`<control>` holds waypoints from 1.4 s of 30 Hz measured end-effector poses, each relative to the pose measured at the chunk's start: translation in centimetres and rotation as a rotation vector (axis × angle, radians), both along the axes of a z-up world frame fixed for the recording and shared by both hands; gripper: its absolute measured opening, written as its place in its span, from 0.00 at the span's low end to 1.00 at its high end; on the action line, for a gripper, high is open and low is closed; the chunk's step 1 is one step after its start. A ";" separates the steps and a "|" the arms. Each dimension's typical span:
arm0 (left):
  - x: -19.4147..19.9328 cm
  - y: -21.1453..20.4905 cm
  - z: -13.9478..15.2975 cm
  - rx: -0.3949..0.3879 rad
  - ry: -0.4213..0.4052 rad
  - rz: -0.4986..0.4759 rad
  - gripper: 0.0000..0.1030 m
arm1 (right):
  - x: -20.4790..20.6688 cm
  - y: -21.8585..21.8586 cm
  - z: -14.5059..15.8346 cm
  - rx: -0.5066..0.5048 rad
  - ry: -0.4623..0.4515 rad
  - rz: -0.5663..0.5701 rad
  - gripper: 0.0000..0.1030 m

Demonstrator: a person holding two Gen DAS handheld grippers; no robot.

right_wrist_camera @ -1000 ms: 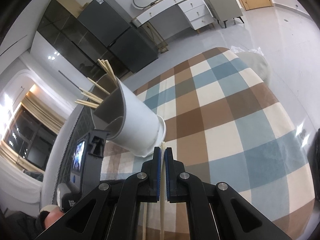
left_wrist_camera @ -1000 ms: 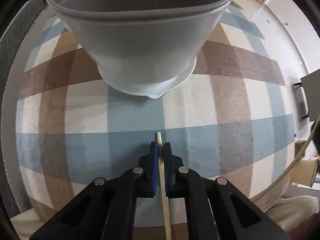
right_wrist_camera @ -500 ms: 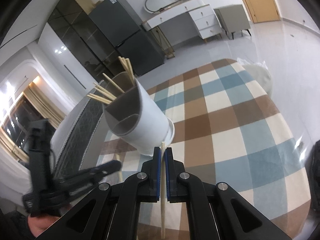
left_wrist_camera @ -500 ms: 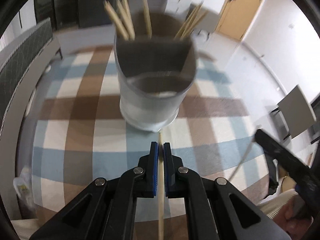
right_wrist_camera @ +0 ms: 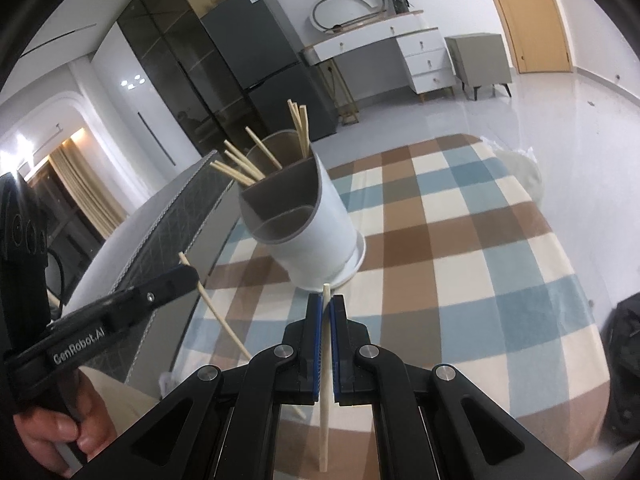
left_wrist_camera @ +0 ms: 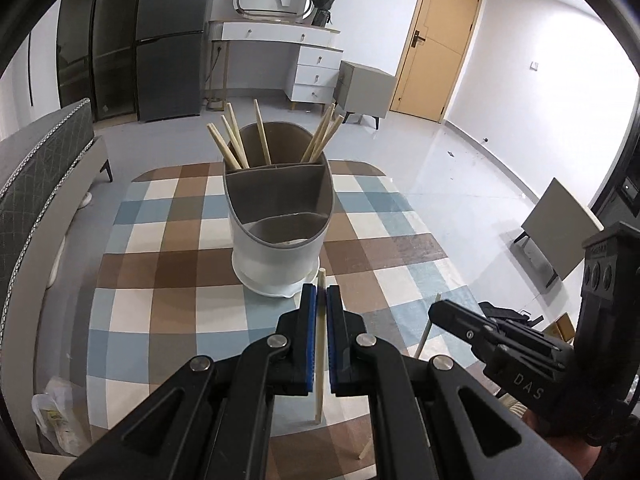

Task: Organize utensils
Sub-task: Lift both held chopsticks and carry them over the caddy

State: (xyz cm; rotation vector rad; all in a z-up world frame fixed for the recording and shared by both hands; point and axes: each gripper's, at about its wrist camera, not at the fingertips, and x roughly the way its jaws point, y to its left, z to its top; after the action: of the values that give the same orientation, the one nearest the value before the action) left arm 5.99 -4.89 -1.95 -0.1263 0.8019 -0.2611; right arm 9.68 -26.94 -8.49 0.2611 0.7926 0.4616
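A checked cloth (left_wrist_camera: pixel 168 272) in blue, brown and cream covers the table, and the room spreads out behind it: pale glossy floor, a white dressing desk (left_wrist_camera: pixel 280 60) with drawers, a dark fridge (left_wrist_camera: pixel 168 36), a wooden door (left_wrist_camera: pixel 436 44) on the right. A grey quilted bench (left_wrist_camera: pixel 36 168) runs along the table's left edge.

In the middle of the cloth stands the utensil holder (left_wrist_camera: pixel 280 248), white outside, grey inside, upright on its saucer-like base. Chopsticks fan out of its rear compartments; the front compartment looks empty.

Now the hands. The left gripper (left_wrist_camera: pixel 320 300) angles down toward the holder, blue pads pinched tight on a single chopstick (left_wrist_camera: pixel 319 344) whose tip pokes out just short of the holder's base. The right gripper (right_wrist_camera: pixel 326 308) is likewise clamped on its own chopstick (right_wrist_camera: pixel 325 380), tilted down, tip near the base from the other side.

The left camera catches the right gripper (left_wrist_camera: pixel 436 312) low at the right with its stick hanging below. The right camera gives more: the left gripper (right_wrist_camera: pixel 188 276) from the side, its chopstick (right_wrist_camera: pixel 216 312) slanting through the jaws, and a hand (right_wrist_camera: pixel 60 436) wrapped round the handle.
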 end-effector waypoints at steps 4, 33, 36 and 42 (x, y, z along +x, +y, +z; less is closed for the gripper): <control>-0.3 0.4 0.1 -0.009 -0.004 -0.009 0.00 | -0.7 0.2 0.1 -0.019 -0.003 -0.008 0.03; -0.7 3.8 3.9 -0.074 -0.010 -0.052 0.00 | -2.2 2.6 4.9 -0.058 -0.161 -0.070 0.03; -0.5 3.9 4.9 -0.077 -0.026 -0.059 0.00 | -1.6 2.6 5.7 -0.063 -0.188 -0.069 0.03; 0.2 4.8 7.5 -0.150 -0.042 -0.048 0.00 | 0.4 2.8 8.0 -0.067 -0.222 -0.064 0.03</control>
State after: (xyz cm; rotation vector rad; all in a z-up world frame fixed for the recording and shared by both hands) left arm 6.19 -0.07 5.58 -0.2415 0.7437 -0.3685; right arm 10.09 -24.11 -0.52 0.1686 0.5799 0.3953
